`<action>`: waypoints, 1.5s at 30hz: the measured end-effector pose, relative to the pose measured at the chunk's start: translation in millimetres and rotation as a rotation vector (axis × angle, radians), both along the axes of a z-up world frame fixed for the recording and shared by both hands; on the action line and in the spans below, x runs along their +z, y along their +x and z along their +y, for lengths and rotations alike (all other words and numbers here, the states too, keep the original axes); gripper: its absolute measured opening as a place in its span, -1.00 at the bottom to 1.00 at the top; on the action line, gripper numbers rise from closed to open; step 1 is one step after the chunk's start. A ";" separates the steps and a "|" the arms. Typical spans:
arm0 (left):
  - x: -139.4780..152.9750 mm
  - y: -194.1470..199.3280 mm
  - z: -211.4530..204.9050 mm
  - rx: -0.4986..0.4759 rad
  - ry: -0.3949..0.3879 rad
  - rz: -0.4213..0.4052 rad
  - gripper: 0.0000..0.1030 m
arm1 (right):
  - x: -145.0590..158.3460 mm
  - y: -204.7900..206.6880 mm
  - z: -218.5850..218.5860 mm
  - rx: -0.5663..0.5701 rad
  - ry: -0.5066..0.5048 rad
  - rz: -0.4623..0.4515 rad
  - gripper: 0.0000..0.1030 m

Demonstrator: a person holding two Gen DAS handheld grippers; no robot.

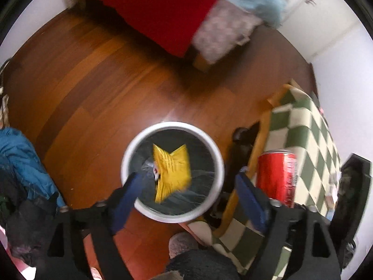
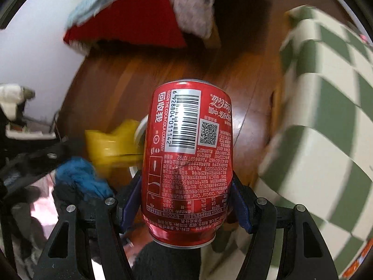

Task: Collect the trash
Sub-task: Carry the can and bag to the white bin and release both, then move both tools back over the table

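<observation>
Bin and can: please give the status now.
Left gripper open over white bin; yellow wrapper in its mouth. Right gripper shut on red can. Nothing blocks the bin.

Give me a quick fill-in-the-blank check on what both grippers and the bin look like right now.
1. The right gripper is shut on a red ____.
2. The left gripper has its jaws open above the round white-rimmed ____.
3. The wrapper dropping into the bin is coloured ____.
4. The floor around the bin is made of ____.

Missing words: can; bin; yellow; wood
</observation>
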State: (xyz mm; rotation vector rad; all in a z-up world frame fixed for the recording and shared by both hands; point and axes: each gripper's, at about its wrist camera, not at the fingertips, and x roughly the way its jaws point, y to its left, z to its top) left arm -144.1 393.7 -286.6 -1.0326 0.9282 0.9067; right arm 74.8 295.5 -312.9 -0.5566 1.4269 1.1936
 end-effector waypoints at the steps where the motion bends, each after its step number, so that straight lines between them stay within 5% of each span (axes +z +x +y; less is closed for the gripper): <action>1: -2.0 -6.1 0.9 0.014 0.003 0.020 0.84 | -8.8 -3.7 7.0 0.006 -0.018 0.010 0.37; 2: -2.9 -11.9 -0.1 0.026 0.014 0.049 0.89 | -17.8 -7.1 14.1 0.017 -0.038 0.009 0.39; 4: -3.3 -18.4 -6.0 0.034 0.049 0.104 0.89 | -32.8 -17.4 27.1 0.052 -0.078 0.008 0.91; 5: -3.2 -22.5 -9.9 0.040 0.070 0.139 0.89 | -36.6 -20.9 30.2 0.063 -0.090 0.003 1.00; 14: 2.7 -45.2 -43.3 0.067 0.143 0.266 0.90 | -26.0 -36.3 12.2 0.118 -0.126 -0.137 1.00; 21: 25.5 -36.8 -70.7 0.041 0.170 0.248 0.90 | -2.0 -34.2 -26.5 0.112 -0.094 -0.179 1.00; 30: 63.2 -29.0 -99.8 0.039 0.228 0.228 0.90 | 51.6 -31.6 -60.9 0.115 0.000 -0.173 1.00; 45: 159.9 -18.7 -161.6 0.024 0.431 0.190 0.90 | 169.7 -22.6 -134.6 0.068 0.247 -0.118 1.00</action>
